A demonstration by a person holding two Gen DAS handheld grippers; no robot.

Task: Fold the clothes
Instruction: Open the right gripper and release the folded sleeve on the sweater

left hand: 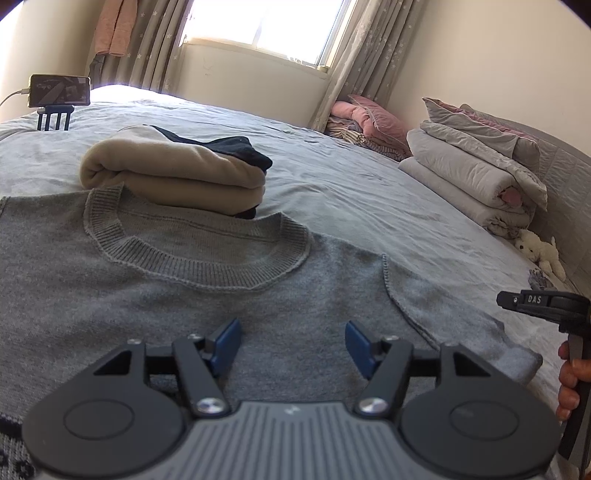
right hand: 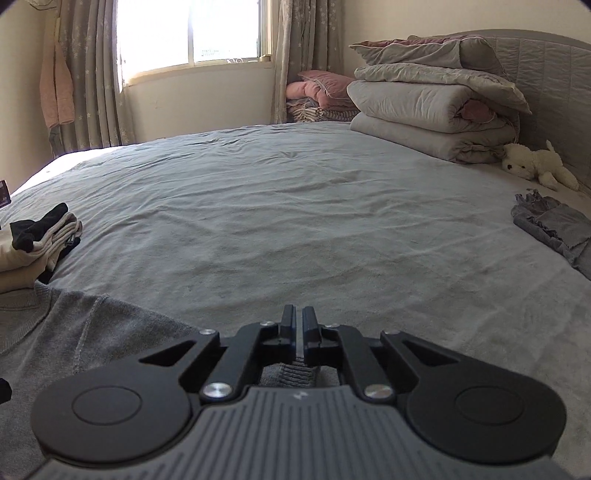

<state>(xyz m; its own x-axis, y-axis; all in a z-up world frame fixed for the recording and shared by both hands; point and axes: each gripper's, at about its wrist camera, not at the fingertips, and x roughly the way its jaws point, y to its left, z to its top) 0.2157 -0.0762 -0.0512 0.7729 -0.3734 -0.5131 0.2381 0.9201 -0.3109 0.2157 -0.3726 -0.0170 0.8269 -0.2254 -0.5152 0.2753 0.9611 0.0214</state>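
On bed (right hand: 295,206) | left gripper (left hand: 293,345) parted above grey sweater (left hand: 147,302) | right gripper (right hand: 299,332) pinching its ribbed edge

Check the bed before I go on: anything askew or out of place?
Mostly tidy. The grey sweater lies flat, neck toward the folded beige stack. One oddity: a crumpled grey ruffled garment lies unfolded by itself near the white plush toy.

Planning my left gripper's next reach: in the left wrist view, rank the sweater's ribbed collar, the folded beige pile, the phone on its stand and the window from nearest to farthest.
From the left gripper, open over the gray sweater:
1. Ribbed collar, just ahead, slightly left.
2. Folded beige pile, behind the collar, left of centre.
3. Phone on its stand, far left on the bed.
4. Window, on the back wall.
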